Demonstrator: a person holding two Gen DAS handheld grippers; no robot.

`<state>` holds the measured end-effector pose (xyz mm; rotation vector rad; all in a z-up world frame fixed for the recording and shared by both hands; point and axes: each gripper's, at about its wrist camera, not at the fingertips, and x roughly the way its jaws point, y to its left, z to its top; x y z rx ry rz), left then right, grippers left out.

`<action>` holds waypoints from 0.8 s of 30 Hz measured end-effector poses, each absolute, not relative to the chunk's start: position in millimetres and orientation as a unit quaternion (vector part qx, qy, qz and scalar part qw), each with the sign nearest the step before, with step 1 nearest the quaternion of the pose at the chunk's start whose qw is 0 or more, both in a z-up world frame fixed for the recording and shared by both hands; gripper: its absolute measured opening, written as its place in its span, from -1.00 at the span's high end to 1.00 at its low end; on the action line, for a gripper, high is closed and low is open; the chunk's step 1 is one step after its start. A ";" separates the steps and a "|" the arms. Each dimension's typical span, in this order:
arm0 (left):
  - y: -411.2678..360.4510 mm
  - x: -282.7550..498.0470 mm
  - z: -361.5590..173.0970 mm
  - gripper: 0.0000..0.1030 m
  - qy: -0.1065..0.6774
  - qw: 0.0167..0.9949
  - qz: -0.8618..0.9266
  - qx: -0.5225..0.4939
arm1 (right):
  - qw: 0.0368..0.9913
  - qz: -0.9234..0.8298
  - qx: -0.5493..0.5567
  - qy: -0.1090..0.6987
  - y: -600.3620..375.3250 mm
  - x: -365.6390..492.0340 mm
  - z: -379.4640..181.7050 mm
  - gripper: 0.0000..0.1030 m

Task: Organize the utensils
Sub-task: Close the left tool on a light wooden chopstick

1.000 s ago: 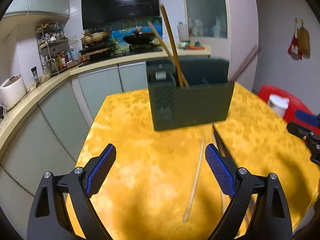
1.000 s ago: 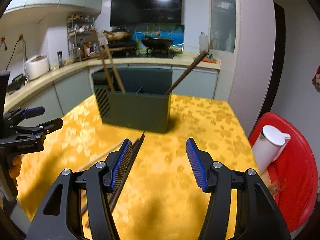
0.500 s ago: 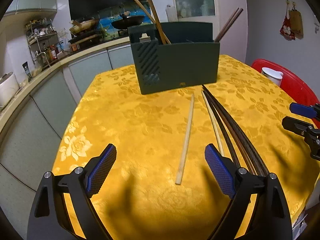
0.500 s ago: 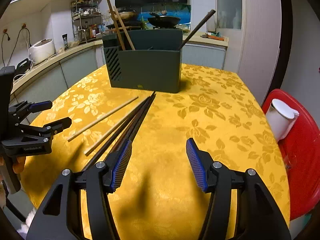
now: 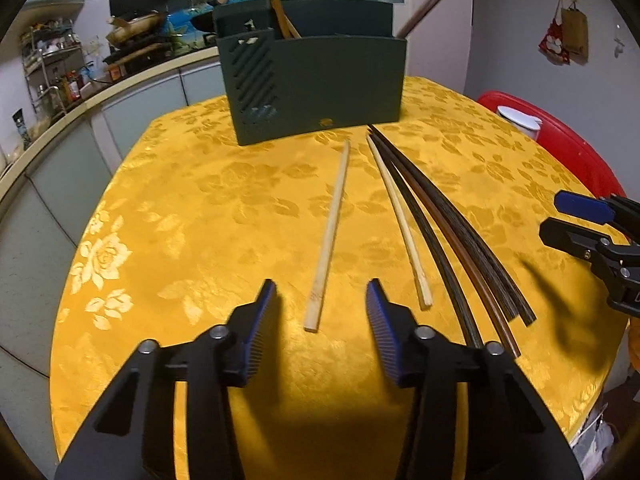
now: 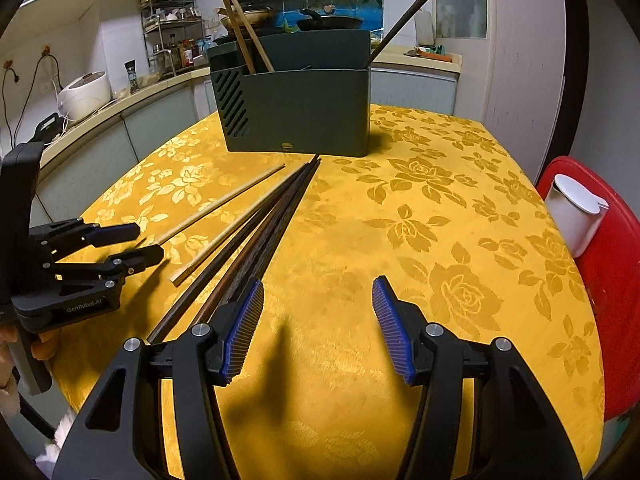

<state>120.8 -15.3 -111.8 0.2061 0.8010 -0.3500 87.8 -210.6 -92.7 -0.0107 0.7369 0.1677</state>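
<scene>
Left gripper [image 5: 320,304] is closing around the near end of a pale chopstick [image 5: 330,227] lying on the table before the holder [image 5: 320,84], pads not yet touching; right gripper [image 6: 318,320] is hanging apart, empty; next, pinching and lifting it cleanly.

On the desk [image 5: 168,208] lie two pale chopsticks [image 5: 332,224] and four dark chopsticks [image 5: 456,224]. One green holder [image 5: 320,80] stands there, with two light sticks [image 6: 244,28] and one dark stick [image 6: 400,20] in it. Two tongs [image 5: 320,308] show.
</scene>
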 end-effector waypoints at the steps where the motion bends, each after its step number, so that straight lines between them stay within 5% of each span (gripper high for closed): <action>1: -15.8 121.1 -113.2 0.29 0.391 0.898 -0.172 0.100 | 0.929 0.083 -0.006 0.361 -209.7 87.4 -94.0 -0.07; 8: -13.2 123.1 -112.7 0.86 0.397 0.896 -0.179 0.088 | 0.923 0.101 -0.013 0.370 -200.5 83.7 -101.0 -0.07; 24: -12.2 117.6 -112.5 0.87 0.394 0.897 -0.183 0.086 | 0.910 0.141 -0.065 0.384 -175.8 65.7 -116.1 0.03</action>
